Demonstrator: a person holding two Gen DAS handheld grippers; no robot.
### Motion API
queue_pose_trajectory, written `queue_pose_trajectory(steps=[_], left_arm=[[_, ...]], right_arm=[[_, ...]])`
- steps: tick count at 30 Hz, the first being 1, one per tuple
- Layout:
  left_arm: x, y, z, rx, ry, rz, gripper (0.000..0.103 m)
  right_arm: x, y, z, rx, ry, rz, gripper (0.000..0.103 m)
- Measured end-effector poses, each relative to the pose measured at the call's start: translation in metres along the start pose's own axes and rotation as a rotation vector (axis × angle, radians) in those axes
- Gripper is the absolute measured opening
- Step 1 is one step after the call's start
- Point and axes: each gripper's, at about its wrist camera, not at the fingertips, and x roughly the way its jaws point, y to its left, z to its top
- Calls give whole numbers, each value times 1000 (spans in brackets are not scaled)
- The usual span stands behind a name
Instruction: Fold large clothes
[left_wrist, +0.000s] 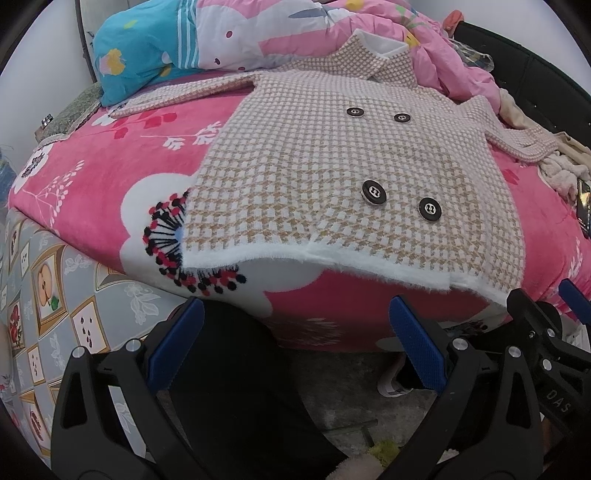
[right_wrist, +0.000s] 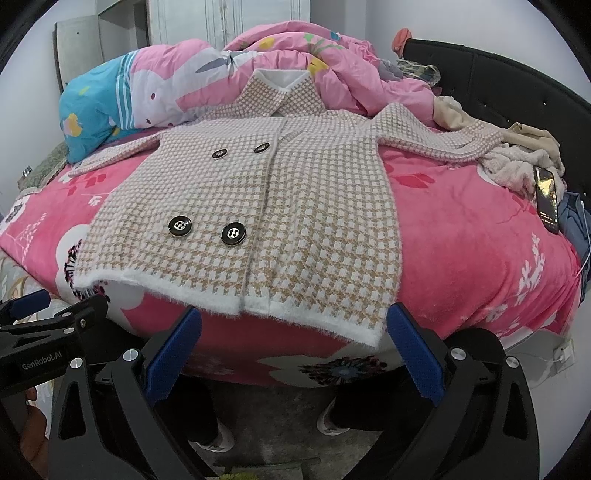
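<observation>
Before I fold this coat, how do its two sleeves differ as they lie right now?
The left sleeve lies flat on the pink blanket, ending near the blue pillow. The right sleeve ends on a heap of beige clothes. Both are spread out sideways, unfolded, in the same check pattern.

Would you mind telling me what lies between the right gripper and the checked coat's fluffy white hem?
Only bare pink floral blanket draped over the bed's edge lies between the open right gripper and the beige-and-white checked coat; the right wrist view shows this.
</observation>
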Motion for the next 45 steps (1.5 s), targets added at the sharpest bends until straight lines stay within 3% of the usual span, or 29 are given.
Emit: queue_pose_trajectory(steps=[27, 33, 38, 42, 45], left_arm=[[22, 14, 24, -10, -15, 15, 97], [46, 23, 51, 17, -26, 47, 97], [88, 24, 87, 35, 8, 49, 97], [129, 18, 107, 61, 65, 80, 97], [137, 16, 110, 69, 47, 84, 97]], right_arm=[[18, -2, 24, -24, -24, -41, 97], [42, -19, 44, -9, -14, -64, 97], [84, -32, 64, 7, 55, 5, 97], [120, -40, 72, -3, 117, 3, 97], [138, -45, 70, -20, 160, 2, 97]])
